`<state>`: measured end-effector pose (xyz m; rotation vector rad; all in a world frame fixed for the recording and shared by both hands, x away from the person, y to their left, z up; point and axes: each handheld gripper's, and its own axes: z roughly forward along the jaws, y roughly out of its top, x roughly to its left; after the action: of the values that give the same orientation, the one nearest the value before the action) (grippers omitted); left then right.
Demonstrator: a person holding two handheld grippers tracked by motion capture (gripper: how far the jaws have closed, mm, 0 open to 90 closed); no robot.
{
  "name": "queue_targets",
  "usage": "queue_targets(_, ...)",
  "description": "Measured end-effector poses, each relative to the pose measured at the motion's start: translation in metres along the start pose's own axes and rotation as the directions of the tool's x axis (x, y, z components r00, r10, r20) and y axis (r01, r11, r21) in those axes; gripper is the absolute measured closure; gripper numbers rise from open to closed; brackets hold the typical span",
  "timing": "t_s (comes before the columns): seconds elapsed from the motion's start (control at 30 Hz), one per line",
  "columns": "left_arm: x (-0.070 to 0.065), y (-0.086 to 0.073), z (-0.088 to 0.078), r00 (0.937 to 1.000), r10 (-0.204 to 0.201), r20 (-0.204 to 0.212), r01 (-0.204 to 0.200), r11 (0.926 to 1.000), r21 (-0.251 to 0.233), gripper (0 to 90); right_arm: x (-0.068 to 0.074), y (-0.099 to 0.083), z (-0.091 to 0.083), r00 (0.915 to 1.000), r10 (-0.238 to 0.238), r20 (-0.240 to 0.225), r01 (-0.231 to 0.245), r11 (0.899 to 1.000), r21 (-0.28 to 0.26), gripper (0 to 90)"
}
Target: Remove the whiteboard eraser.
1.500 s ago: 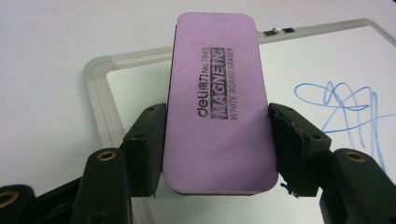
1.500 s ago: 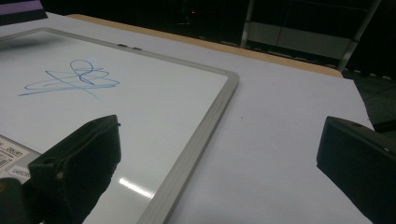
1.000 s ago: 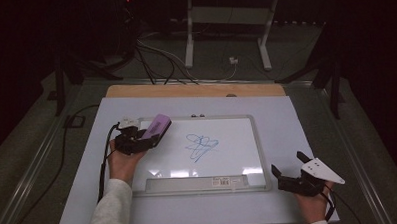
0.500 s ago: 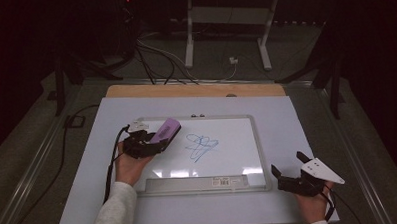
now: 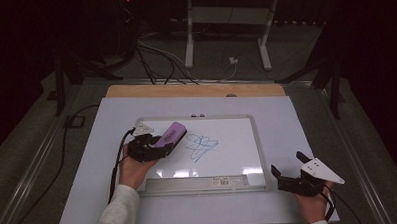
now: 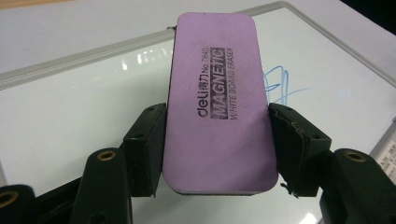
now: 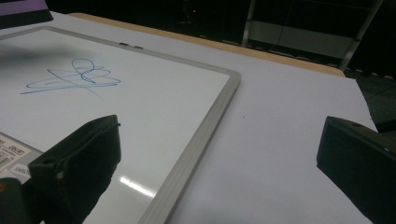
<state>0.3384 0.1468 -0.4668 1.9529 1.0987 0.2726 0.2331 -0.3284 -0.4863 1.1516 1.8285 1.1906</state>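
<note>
the left gripper has its fingers clamped on the purple eraser, over the left part of the whiteboard. to wipe well, press the eraser flat and slide it across the blue scribble. the right gripper rests at the desk's near right corner, fingers apart.

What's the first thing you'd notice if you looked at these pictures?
The purple eraser stands out, clamped between the left gripper's jaws over the left part of the whiteboard. Next comes the blue scribble in the middle of the board, just to the eraser's right. The right gripper sits open beside the board's near right corner.
</note>
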Motion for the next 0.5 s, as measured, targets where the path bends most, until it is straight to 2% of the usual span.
queue_targets(0.5,-0.013,-0.007,0.01,0.9988,0.044,0.024,-0.045,0.9982,0.041,41.7,0.0,0.0,0.0,1.0,-0.002,-0.001,0.002,1.0,0.0,0.2)
